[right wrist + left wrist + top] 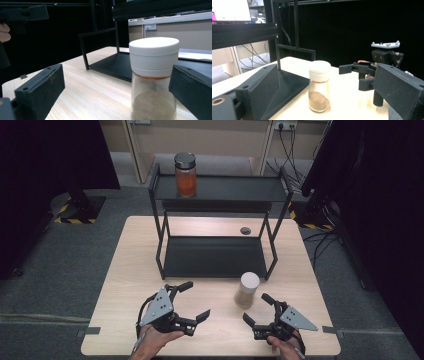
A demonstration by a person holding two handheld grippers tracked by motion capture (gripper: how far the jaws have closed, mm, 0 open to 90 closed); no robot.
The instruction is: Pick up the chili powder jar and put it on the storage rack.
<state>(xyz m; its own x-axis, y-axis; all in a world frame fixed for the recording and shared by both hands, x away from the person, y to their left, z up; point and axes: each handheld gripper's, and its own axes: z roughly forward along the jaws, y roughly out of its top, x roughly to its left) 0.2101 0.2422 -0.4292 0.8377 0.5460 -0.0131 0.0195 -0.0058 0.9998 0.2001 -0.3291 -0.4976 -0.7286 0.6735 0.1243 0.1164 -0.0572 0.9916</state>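
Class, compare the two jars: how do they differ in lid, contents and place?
The shelf jar has a dark lid and orange contents; the table jar has a white lid and brown powder. One stands on the rack's top shelf, the other on the table. Both stand upright and have clear walls.

Right gripper view: white-lidded jar [153, 80] cut off by bottom edge; base not seen. Right-hand jaw overlaps jar's side; contact cannot be told. Shelf rack [110, 63] cut by top and right edges.
Left gripper view: screen [230, 10] at top left cut off, content unreadable.
High view: small dark disc [245, 230] near table's far edge, too small to identify.
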